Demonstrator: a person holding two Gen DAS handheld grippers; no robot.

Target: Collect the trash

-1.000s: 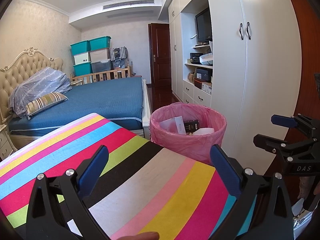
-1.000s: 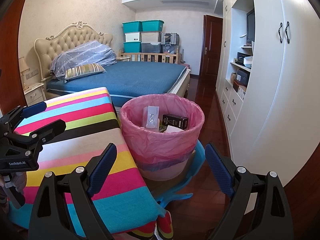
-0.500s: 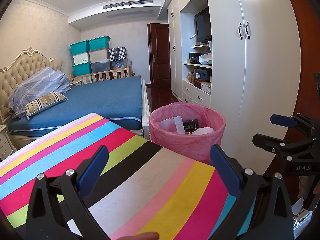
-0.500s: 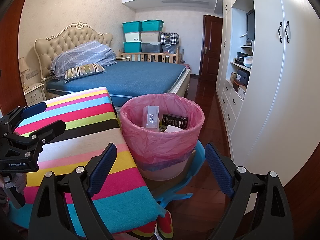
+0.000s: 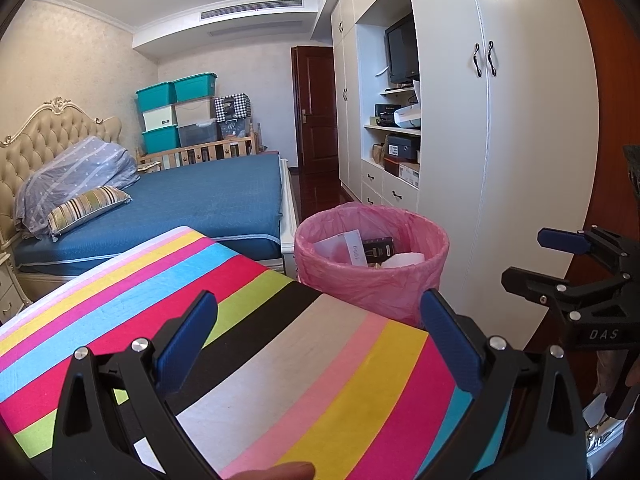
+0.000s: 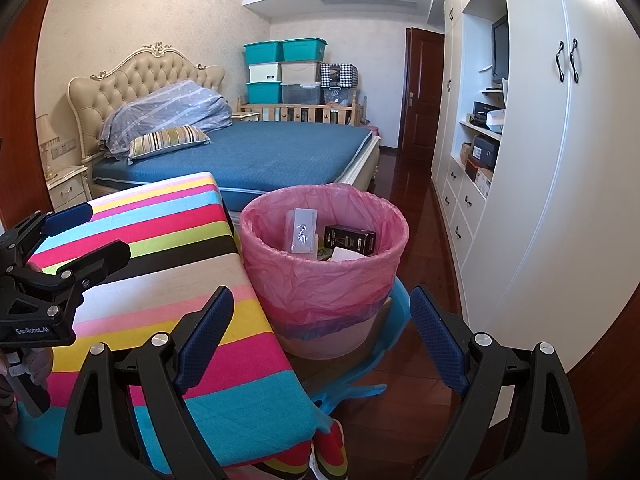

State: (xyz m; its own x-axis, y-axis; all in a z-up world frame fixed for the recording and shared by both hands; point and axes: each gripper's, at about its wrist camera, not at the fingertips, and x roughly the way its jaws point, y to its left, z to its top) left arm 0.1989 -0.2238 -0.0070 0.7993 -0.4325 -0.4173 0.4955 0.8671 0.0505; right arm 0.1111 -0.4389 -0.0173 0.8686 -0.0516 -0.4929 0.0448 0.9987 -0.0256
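Left wrist: left tongs [image 5: 318, 316] (right tongs [image 6: 322, 312] too) gape wide, empty.

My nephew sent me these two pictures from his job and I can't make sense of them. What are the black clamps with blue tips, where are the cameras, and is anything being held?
The clamps are not a machine. A person holds one hand-held gripper in each hand, and each has a wide-angle camera looking forward along its two fingers.

One picture looks out from the left hand-held gripper; the other from the right hand-held gripper. Each gripper also shows at the edge of the other's picture.

Both stand open and hold nothing.

Below them is a table under a striped cloth, with nothing showing on it. Beside it stands a bin with a pink liner, holding a black box, a clear packet and some paper.
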